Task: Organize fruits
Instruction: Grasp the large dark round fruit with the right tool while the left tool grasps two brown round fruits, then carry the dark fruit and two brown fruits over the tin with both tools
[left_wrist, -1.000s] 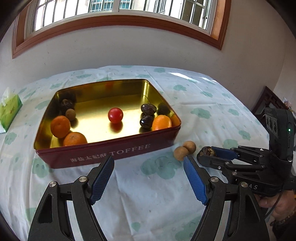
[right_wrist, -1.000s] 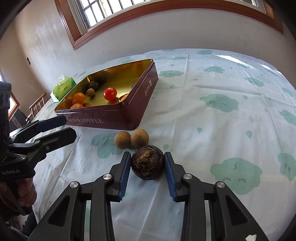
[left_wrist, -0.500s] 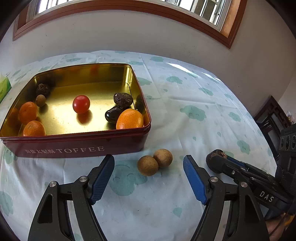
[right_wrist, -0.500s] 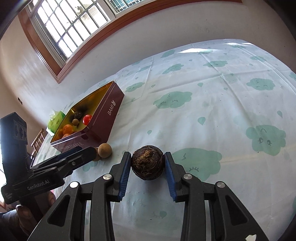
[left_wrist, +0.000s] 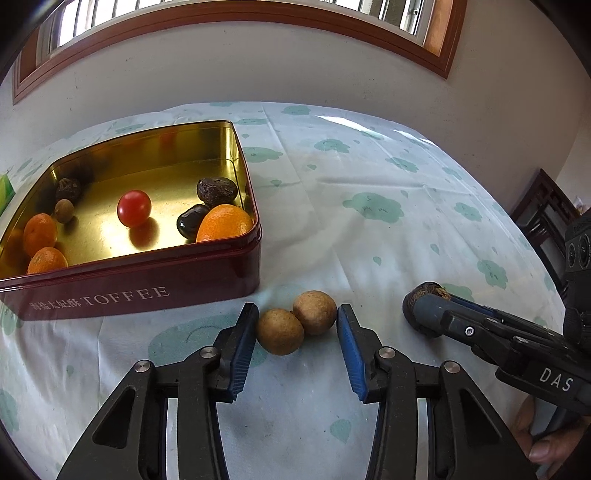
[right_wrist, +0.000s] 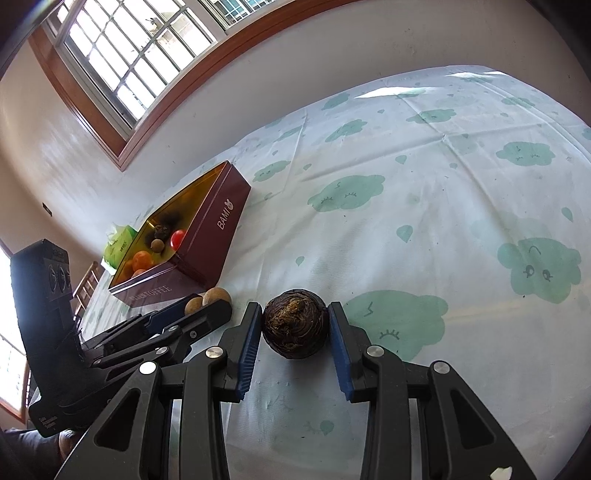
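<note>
Two brown longans (left_wrist: 295, 323) lie touching each other on the cloud-print tablecloth, just right of the red TOFFEE tin (left_wrist: 147, 291). My left gripper (left_wrist: 296, 326) straddles both; its jaws are closing and the blue pads touch the pair on either side. My right gripper (right_wrist: 295, 325) is shut on a dark, rough, round fruit (right_wrist: 295, 323) that rests on the cloth. It appears at the right of the left wrist view (left_wrist: 424, 308). The tin holds oranges (left_wrist: 225, 223), a cherry tomato (left_wrist: 134, 208), dark dates (left_wrist: 216, 191) and a small longan.
A green tissue pack (right_wrist: 120, 243) sits beyond the tin's far side. The tablecloth (right_wrist: 443, 166) stretches bare to the right and far side. A dark wooden chair (left_wrist: 543, 218) stands past the table's right edge. A person's hand (left_wrist: 550, 443) holds the right gripper.
The left gripper came forward and down onto the two longans and its jaws narrowed around them. The right gripper rolled, tilting its view, still holding the dark fruit.
</note>
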